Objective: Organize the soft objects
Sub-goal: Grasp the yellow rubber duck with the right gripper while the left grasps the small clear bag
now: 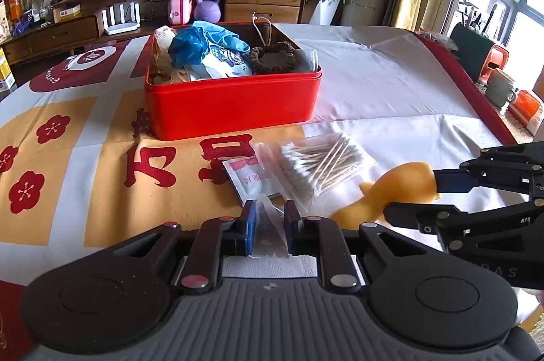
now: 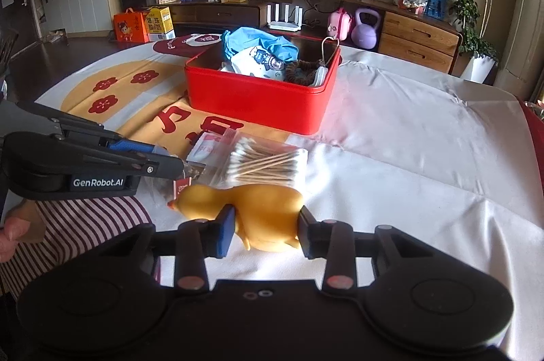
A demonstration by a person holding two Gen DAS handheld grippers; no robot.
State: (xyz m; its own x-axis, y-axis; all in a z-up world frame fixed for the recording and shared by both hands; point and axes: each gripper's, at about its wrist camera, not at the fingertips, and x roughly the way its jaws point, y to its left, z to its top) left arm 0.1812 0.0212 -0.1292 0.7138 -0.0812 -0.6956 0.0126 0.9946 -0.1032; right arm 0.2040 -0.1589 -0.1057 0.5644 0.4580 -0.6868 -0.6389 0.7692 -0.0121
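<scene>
From the left wrist view, the left tongs (image 1: pixel 268 226) were closed on the clear plastic bag (image 1: pixel 267 225) at 6 o'clock, its cotton swabs (image 1: pixel 319 164) bunched toward 3 o'clock on the table (image 1: pixel 391 89). The red tin (image 1: pixel 234 106) sat at 12 o'clock, filled with soft items including a blue cloth (image 1: pixel 200 43).

From the right wrist view, the right tongs (image 2: pixel 265 226) gripped the yellow rubber duck (image 2: pixel 258 208) at 6 o'clock, just beside the swabs; the left tongs came in at 9 o'clock.
</scene>
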